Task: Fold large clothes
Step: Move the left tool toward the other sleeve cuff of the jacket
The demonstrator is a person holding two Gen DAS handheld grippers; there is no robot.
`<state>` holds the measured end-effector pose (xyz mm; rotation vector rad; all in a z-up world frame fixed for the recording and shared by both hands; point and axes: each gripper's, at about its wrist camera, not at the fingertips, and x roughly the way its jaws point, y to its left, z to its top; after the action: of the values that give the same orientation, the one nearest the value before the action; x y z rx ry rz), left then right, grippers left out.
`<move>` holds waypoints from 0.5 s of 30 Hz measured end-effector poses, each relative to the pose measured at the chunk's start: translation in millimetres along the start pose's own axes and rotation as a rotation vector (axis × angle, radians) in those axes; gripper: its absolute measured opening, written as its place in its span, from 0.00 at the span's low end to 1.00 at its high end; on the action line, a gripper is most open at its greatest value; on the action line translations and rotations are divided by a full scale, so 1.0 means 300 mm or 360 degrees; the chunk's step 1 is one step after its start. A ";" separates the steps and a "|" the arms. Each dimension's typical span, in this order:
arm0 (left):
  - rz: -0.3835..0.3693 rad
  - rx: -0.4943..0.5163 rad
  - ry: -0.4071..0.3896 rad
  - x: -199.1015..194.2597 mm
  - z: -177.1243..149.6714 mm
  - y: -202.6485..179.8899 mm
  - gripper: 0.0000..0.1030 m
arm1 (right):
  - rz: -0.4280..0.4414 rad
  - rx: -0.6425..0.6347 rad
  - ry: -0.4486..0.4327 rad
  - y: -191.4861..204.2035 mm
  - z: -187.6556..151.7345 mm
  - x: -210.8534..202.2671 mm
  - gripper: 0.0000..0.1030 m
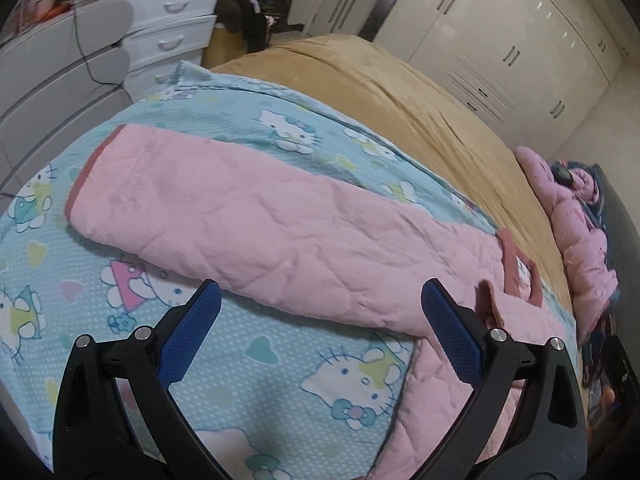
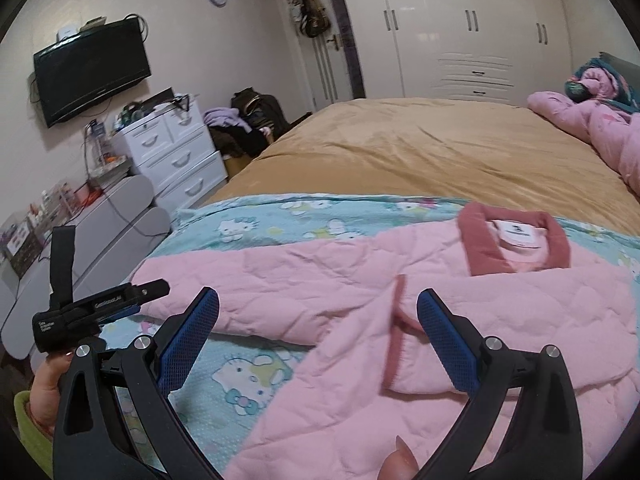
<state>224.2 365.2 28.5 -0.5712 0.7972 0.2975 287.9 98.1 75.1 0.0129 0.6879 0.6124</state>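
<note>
Both grippers, left gripper (image 1: 320, 312) and right gripper (image 2: 318, 320), gape apart, empty, above a pink quilted jacket (image 1: 256, 216). Only the right view shows its dark-pink ribbed collar (image 2: 514, 244) whole.

I see bed (image 2: 400, 148) under tan cover; cat-print blue sheet (image 2: 256, 224) spread on near end; pink quilted garment (image 2: 320, 276) flat on sheet; pink bedding heap (image 2: 592, 128) far right.

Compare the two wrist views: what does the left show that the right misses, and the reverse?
Only the left wrist view shows the sleeve's dark-pink cuff. Only the right shows the wall TV, the collar with its label, and the left gripper seen from outside. Both show the pink quilted garment on the cartoon-cat sheet, the tan bedspread and open jaws.
</note>
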 end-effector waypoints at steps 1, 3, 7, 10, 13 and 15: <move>0.0017 -0.0019 -0.0005 0.000 0.006 0.017 0.91 | 0.0008 -0.0014 0.0008 0.015 0.003 0.014 0.96; 0.0050 -0.0062 -0.0007 0.005 0.016 0.048 0.91 | 0.0021 -0.0028 0.0020 0.038 0.007 0.034 0.96; 0.0085 -0.0149 -0.0015 0.004 0.029 0.123 0.91 | 0.0064 -0.0055 0.0049 0.085 0.012 0.086 0.96; 0.0145 -0.0186 -0.0015 0.014 0.033 0.175 0.91 | 0.0106 -0.0078 0.0089 0.128 0.010 0.127 0.96; 0.0187 -0.0253 0.0008 0.033 0.034 0.231 0.91 | 0.0145 -0.0110 0.0119 0.174 0.006 0.163 0.96; 0.0174 -0.0311 0.0019 0.046 0.034 0.264 0.91 | 0.0157 -0.0137 0.0141 0.204 0.003 0.182 0.96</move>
<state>203.1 436.0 -5.2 -0.7139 0.8176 0.4766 289.2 177.8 56.1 -0.0610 0.7491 0.7401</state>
